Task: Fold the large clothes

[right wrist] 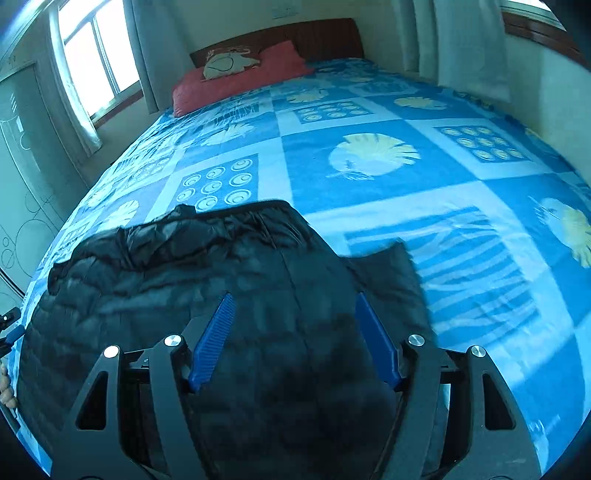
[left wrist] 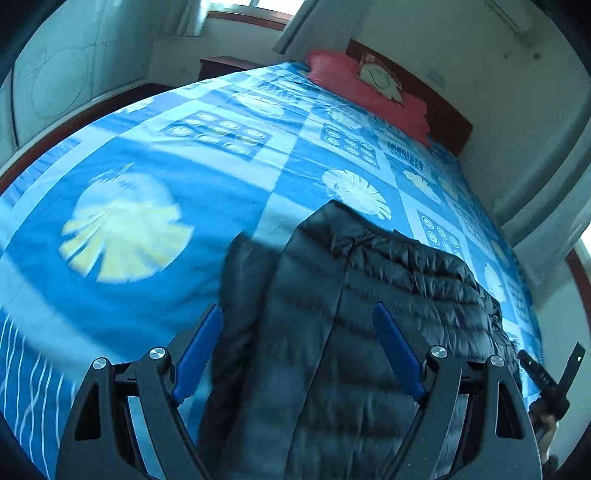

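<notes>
Black jacket (left wrist: 388, 295) laid on the bed (left wrist: 155, 177), both grippers spread above it.

The left gripper (left wrist: 299, 354) and right gripper (right wrist: 295, 343) are held with jaws apart and nothing clamped, seemingly poised for a fold; contact with the fabric cannot be judged. The jacket is spread near the foot edge. A red pillow (right wrist: 236, 79) is left well apart by the headboard (right wrist: 317, 35); no obstruction is seen.
</notes>
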